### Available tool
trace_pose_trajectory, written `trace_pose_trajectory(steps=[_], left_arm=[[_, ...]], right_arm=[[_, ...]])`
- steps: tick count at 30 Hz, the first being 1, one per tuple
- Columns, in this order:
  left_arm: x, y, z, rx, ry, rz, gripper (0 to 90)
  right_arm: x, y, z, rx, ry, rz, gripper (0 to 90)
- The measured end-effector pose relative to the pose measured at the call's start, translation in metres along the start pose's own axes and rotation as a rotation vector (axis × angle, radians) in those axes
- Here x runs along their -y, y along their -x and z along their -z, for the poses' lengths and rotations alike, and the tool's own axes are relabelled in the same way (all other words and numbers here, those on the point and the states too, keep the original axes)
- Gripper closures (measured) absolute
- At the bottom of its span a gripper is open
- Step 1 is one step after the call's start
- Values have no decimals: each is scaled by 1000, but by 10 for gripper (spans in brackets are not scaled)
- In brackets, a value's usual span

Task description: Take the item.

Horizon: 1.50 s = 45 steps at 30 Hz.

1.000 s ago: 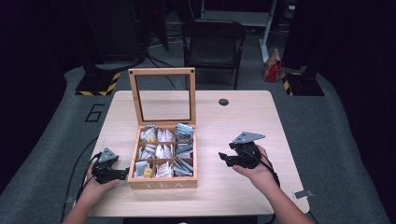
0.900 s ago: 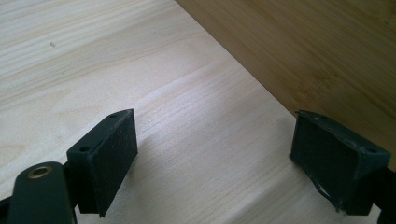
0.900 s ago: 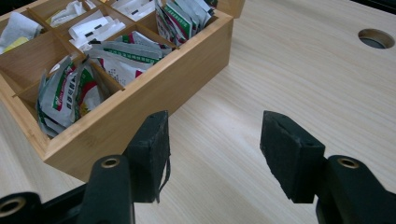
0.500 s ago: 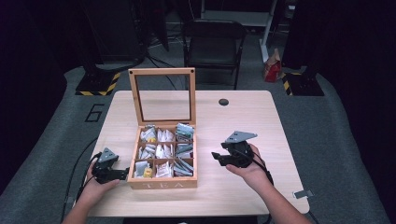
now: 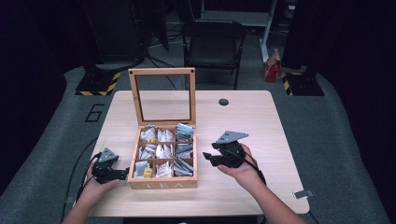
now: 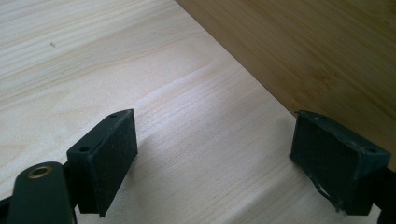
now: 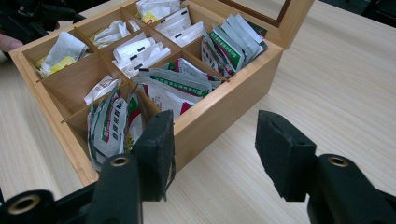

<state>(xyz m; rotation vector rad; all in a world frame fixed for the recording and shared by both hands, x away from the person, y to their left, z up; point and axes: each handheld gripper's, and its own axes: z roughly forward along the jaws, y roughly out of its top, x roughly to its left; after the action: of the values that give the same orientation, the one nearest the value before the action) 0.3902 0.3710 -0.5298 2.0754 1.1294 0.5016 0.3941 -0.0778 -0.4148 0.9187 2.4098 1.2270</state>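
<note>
With the tea box [image 5: 162, 158] mid-table, lid raised, we see the right gripper [image 5: 208, 157], jaws apart and empty, now nearer its right wall, likely approaching; left gripper [image 5: 122, 174] waits released beside its left wall.

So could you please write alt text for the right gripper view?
An open wooden tea box with compartments of tea packets sits on a pale wooden table. The right gripper faces its side, black jaws open and empty.
</note>
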Motion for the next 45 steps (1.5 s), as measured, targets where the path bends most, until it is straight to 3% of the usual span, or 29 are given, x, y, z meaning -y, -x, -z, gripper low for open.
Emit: trace_pose_trajectory(steps=[9,18,35,45], left_arm=[[0,0,0,0,0,0,142],[0,0,0,0,0,0,141],[0,0,0,0,0,0,142],[0,0,0,0,-1,-1,141]], right_arm=[[-4,-12,-10,-35,10,0,504],[-6,-21,-20,-67,8,40,548],[-4,-34,-38,-127,-19,42,613],[-1,-40,-50,-133,-40,58,622]])
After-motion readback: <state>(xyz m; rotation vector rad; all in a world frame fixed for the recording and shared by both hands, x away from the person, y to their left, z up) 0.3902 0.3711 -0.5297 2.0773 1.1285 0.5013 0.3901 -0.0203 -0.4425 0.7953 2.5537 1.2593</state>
